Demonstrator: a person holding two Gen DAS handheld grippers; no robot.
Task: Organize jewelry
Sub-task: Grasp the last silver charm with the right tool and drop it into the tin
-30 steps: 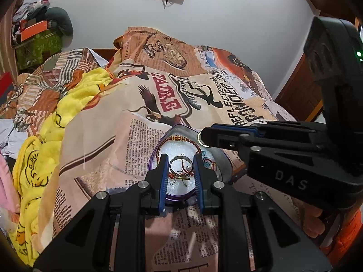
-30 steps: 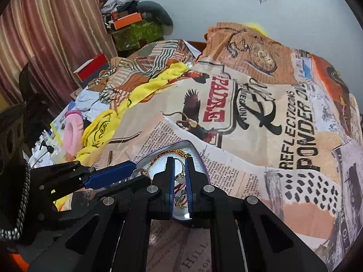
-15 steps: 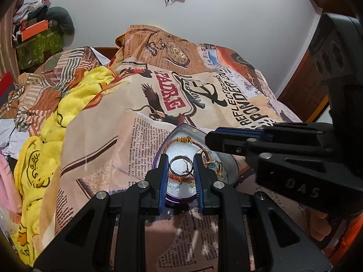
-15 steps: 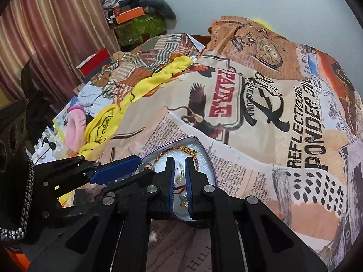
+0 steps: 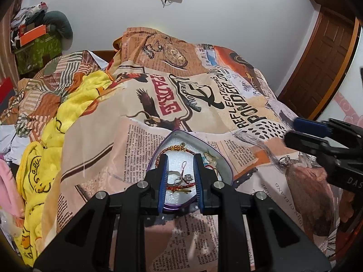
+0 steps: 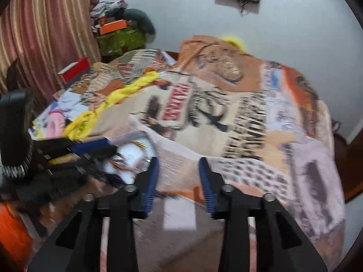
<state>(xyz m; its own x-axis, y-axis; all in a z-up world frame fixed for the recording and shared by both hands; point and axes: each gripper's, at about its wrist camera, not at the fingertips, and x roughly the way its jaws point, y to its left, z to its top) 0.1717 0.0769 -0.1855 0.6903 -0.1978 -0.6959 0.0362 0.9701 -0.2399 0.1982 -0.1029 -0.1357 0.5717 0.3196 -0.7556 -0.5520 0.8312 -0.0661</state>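
Note:
A purple heart-shaped tin (image 5: 224,170) lies on the printed bedspread. In it are a red-gold cord bracelet (image 5: 174,148), a silver ring (image 5: 175,179), a small silver charm (image 5: 187,177) and a red string piece (image 5: 181,188). My left gripper (image 5: 180,174) hovers over the tin's near end, narrowly open, with nothing pressed between its blue pads. A loose silver ring (image 5: 284,159) lies on the cover to the right of the tin. My right gripper (image 6: 179,162) is off to the tin's (image 6: 129,158) right; its jaws are opening and nothing is between them.
A yellow blanket (image 5: 45,158) and loose clothes lie bunched along the bed's left side. Boxes (image 5: 34,45) are stacked in the far left corner, near a striped curtain (image 6: 45,45). A wooden door (image 5: 322,68) stands at the right. The right wrist view is blurred.
My right gripper has swung away from the tin to the right and opened from shut. A small silver charm now lies in the tin. The left gripper has kept still.

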